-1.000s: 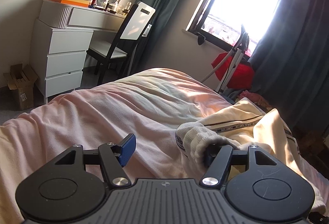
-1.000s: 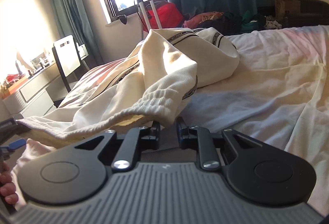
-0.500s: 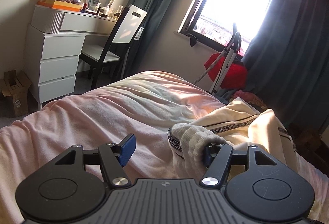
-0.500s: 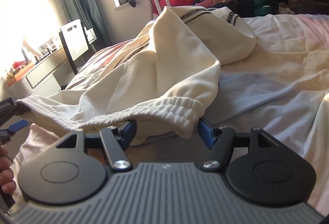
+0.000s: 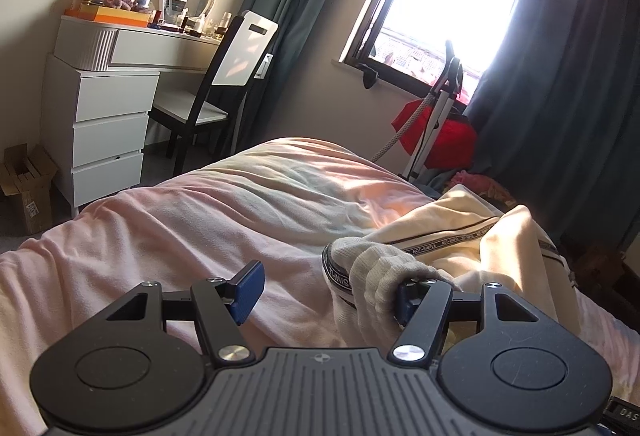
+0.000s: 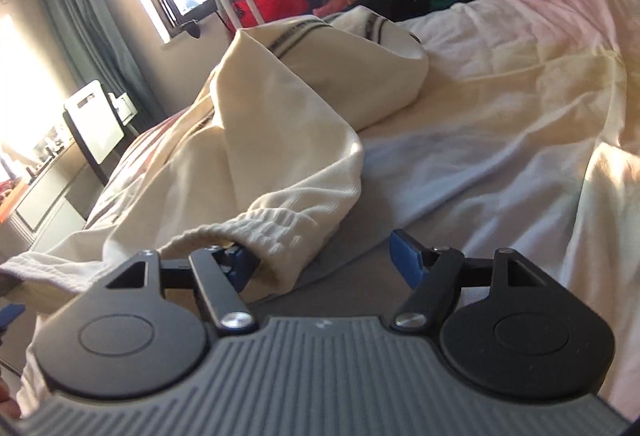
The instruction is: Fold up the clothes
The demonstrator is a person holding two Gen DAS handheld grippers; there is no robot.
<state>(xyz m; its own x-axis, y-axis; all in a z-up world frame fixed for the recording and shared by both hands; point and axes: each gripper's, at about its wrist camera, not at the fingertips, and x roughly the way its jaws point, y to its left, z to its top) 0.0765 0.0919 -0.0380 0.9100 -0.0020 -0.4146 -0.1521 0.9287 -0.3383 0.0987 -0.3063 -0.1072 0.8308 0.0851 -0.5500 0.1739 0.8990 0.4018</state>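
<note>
The right gripper (image 6: 324, 260) has just been opening, and its jaws now stand wide. The ribbed cuff (image 6: 256, 228) of the cream garment (image 6: 288, 108) lies over the left pad, but the right pad is free, so nothing is pressed between them. It looks like a release, to let this end settle on the bed (image 6: 520, 108).

The left gripper (image 5: 326, 290) is also well open. Its left pad stands in free air over the pink cover (image 5: 160, 236), and the other ribbed end (image 5: 376, 272) of the garment hangs on the right finger (image 5: 404, 300), hooked more than pinched. I think this keeps that end lifted and stretched while the other end is laid down.

Beyond the jaws, the garment makes a loose heap with a printed stripe (image 5: 444, 242); it is not yet flat. Right of the right jaws the sheet is wide and free. Past the left jaws the bed ends before a chair (image 5: 224, 84) and white drawers (image 5: 108, 124).
</note>
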